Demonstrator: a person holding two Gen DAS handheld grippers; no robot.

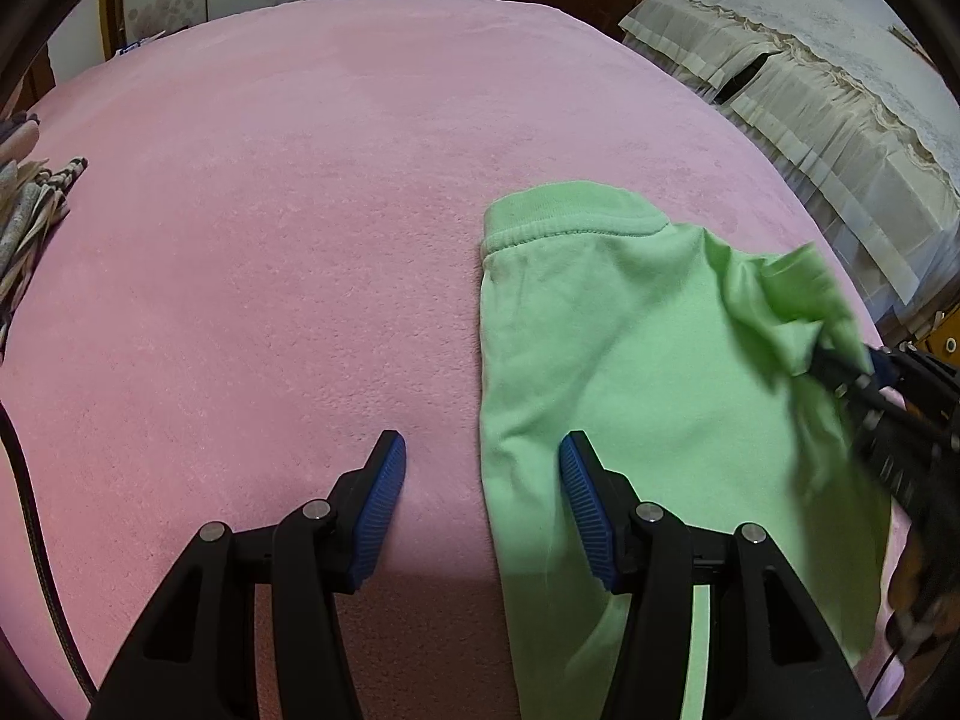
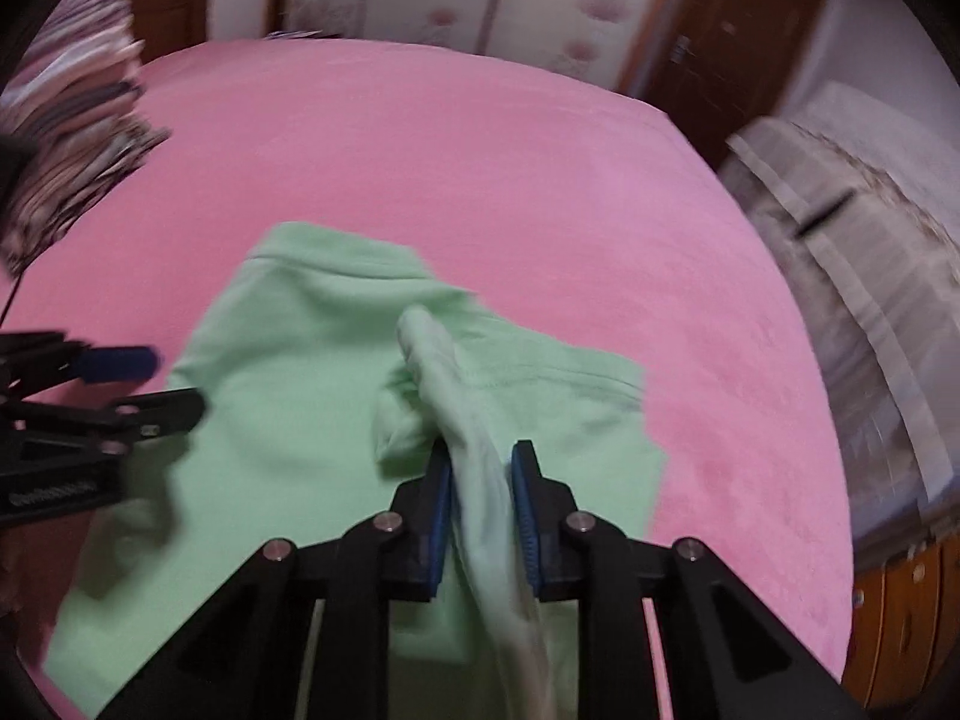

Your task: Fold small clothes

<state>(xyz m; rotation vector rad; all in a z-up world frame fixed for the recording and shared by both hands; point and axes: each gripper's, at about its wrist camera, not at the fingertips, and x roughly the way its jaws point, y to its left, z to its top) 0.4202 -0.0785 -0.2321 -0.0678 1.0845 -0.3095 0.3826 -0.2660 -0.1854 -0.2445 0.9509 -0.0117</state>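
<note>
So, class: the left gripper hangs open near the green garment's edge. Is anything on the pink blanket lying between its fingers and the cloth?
Nothing visible does. The left gripper is open with the green garment's near edge already between its fingers, over bare pink blanket. The right gripper is shut on a bunched fold.

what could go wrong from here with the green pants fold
The right gripper pinches only a thin bunched ridge of the green pants, so the cloth may slip out or fold crooked. The left gripper is open, straddling the garment's edge and pinning nothing, so the whole piece might drag across the pink blanket.
</note>
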